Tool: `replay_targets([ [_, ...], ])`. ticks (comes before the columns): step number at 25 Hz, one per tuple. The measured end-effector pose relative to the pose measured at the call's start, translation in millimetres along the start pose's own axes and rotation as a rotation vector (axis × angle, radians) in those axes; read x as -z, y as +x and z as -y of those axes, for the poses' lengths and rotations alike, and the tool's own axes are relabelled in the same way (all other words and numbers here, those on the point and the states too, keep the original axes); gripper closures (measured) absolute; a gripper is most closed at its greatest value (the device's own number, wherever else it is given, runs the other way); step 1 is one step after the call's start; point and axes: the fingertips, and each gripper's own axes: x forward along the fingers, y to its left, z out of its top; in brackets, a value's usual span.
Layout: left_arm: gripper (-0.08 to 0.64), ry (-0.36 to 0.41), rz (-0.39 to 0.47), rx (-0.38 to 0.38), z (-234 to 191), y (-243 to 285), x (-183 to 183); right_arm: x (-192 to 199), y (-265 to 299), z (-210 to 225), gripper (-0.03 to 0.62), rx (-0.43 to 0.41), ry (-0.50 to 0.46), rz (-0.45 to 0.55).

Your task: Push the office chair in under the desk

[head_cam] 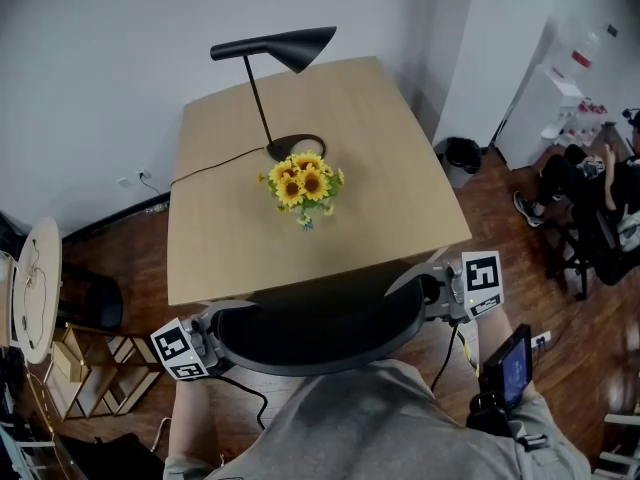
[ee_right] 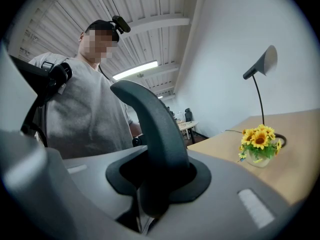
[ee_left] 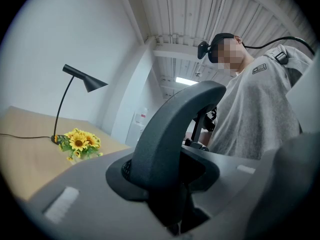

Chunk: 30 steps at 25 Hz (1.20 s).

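The office chair stands at the near edge of the table, its curved backrest running along that edge. The left tool pinches the backrest's left end and the right tool pinches its right end. Sunflowers sit mid-table, with a black lamp behind them.

We saw soft, even light; a ceiling strip lamp glared, both gripper views curved into black corners, nearest parts blurred.
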Motion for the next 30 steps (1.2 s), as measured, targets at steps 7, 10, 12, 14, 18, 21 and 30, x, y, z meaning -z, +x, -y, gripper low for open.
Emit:
replay_targets([
  [7, 0.371, 0.015, 0.036, -0.088, -5, -3, -1, 0, 1, 3, 0.463, 0.095, -0.001, 0.018],
  [10, 0.316, 0.031, 0.051, -0.159, -8, -13, -1, 0, 1, 3, 0.427, 0.158, -0.010, 0.034],
  [12, 0.301, 0.042, 0.059, -0.215, -11, -22, -1, 0, 1, 4, 0.397, 0.209, -0.023, 0.034],
  [14, 0.279, 0.054, 0.068, -0.272, -12, -30, -1, 0, 0, 9, 0.376, 0.282, -0.045, 0.033],
  [18, 0.279, 0.069, 0.092, -0.391, -13, -45, 1, -6, -23, 21, 0.342, 0.494, -0.085, 0.092],
  [21, 0.284, 0.066, 0.090, -0.435, -9, -52, 7, -10, -38, 18, 0.318, 0.603, -0.101, 0.120],
  [30, 0.342, 0.048, 0.127, -0.550, 9, -75, 19, -18, -82, -16, 0.366, 0.905, -0.148, 0.198],
])
